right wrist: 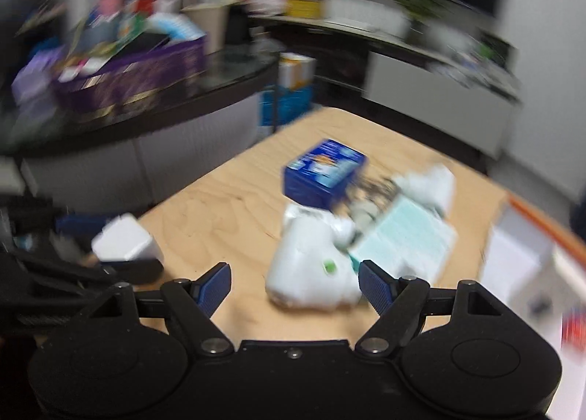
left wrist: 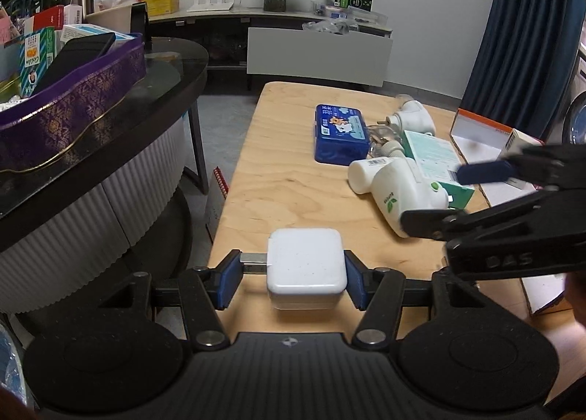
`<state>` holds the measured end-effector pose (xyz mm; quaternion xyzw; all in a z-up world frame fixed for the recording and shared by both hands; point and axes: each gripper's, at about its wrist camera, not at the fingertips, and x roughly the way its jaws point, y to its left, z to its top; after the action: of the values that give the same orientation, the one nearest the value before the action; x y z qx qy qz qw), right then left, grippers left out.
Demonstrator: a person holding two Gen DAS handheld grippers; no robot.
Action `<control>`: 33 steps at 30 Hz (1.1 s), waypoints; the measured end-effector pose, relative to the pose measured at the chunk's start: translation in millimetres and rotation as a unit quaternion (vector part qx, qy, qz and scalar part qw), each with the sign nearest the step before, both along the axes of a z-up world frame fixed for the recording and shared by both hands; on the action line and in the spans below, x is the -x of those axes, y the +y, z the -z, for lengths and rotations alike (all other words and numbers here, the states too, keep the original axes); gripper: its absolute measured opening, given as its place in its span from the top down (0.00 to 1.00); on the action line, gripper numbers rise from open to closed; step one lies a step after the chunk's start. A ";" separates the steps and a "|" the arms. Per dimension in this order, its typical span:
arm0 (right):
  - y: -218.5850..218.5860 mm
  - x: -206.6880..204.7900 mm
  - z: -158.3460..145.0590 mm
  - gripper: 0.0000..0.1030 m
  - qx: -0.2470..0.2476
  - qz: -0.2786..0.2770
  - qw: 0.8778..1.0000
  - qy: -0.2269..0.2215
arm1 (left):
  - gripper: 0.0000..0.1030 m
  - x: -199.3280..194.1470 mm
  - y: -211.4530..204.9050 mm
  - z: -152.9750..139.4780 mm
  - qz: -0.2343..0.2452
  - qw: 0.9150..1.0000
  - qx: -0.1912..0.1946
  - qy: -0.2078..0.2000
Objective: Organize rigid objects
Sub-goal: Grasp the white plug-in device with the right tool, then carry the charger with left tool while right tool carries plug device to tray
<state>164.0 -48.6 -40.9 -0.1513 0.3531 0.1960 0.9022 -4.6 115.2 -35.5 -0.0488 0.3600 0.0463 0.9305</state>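
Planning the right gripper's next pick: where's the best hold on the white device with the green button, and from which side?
Judging from its pose, grip the white device across its broad body near the green button, coming from above with the open right gripper. It lies flat on the table; the narrow neck looks less secure.

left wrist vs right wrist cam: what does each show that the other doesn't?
Left wrist only: the left gripper shut on the white charger cube, its metal plug against the left pad, and sharp detail on the shelf along the far wall.

Right wrist only: the right gripper seen head-on, open and holding nothing, just short of the white plug-in device; the whole picture is motion-blurred.

Both: the wooden table, the blue tin, the pale green box, the purple basket on the dark counter.
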 end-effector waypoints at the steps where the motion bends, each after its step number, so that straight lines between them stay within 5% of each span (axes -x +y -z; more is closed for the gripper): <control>1: 2.7 -4.7 3.9 0.12 0.018 -0.022 1.000 -0.001 | 0.43 0.2 0.9 0.3 0.000 1.000 0.001 0.000; 7: 7.4 -22.7 27.9 0.10 0.088 -0.102 0.991 0.000 | 0.43 -4.1 4.5 2.6 -0.003 1.000 0.010 0.000; 10: 10.6 -21.9 31.5 0.22 0.104 -0.111 0.988 -0.019 | 0.43 -8.3 3.0 3.8 -0.001 1.000 0.012 0.003; 20: -28.1 1.8 13.7 0.22 -0.040 0.006 0.999 0.024 | 0.43 -14.2 -9.5 -0.9 0.006 1.000 0.019 0.002; 26: -81.9 33.8 -13.6 0.22 -0.146 0.113 0.983 0.018 | 0.43 -15.9 -30.9 -14.8 0.026 0.999 0.017 -0.014; 33: -137.1 74.1 -37.2 0.22 -0.152 0.202 0.967 -0.024 | 0.43 -23.6 -77.1 -33.8 0.082 0.996 0.013 -0.031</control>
<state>89.9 -185.7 -3.6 0.0573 0.3209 0.0570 0.9437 18.9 38.1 -1.6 -0.0323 0.3347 -0.0364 0.9411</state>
